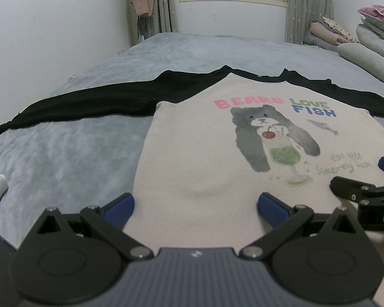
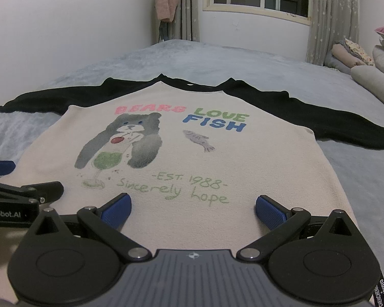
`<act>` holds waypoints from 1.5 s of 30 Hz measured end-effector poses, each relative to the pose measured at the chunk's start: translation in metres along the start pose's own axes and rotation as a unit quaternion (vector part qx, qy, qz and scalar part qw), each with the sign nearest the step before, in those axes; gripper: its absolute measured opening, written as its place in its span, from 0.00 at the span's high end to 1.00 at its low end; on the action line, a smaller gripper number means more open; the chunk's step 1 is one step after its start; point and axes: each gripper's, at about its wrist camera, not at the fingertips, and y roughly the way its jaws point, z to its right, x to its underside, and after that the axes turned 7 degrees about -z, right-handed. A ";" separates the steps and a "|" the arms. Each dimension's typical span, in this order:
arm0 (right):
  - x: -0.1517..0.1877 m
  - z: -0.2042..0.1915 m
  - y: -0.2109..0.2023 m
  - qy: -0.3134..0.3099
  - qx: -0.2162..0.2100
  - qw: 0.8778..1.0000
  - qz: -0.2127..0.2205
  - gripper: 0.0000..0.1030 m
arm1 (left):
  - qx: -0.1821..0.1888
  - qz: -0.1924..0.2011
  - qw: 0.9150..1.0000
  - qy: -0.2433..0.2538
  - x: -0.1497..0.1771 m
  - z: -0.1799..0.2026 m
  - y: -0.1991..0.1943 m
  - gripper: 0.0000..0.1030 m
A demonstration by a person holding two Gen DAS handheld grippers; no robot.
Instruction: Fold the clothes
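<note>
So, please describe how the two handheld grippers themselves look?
Both look alike. The left gripper and right gripper have black linkage arms with silver rivets, round black discs, a ribbed grey body with a small emblem, and blue textured pads on the jaws. White lettering marks their sides.

Left gripper point(image 1: 195, 206): black linkage arms with silver pivot screws, two round black discs, ribbed grey-blue centre housing bearing a small white emblem, blue textured fingertips point(image 1: 272, 208). Right gripper point(image 2: 192, 206): same build; a black strap with white lettering hangs just right of its housing. Its side body, seen from the left wrist view, carries white letters "DA".
</note>
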 end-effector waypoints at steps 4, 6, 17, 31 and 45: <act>-0.005 -0.001 -0.003 0.013 0.004 0.999 -0.034 0.00 | 0.004 -0.013 1.000 -0.001 -0.004 -0.001 0.000 0.00; -0.010 -0.002 -0.005 0.023 0.011 0.998 -0.062 0.00 | 0.007 -0.020 1.000 -0.002 -0.006 -0.003 0.000 0.00; -0.016 -0.006 0.000 0.035 0.024 0.997 -0.072 0.00 | 0.002 -0.064 0.998 -0.013 -0.016 -0.003 0.000 0.00; -0.041 -0.001 0.004 0.027 0.009 0.994 -0.107 0.00 | -0.014 -0.067 0.997 -0.020 -0.053 -0.006 0.002 0.00; -0.037 0.004 -0.024 0.050 0.033 0.998 0.008 0.38 | 0.012 -0.029 0.996 -0.088 -0.079 -0.013 -0.016 0.00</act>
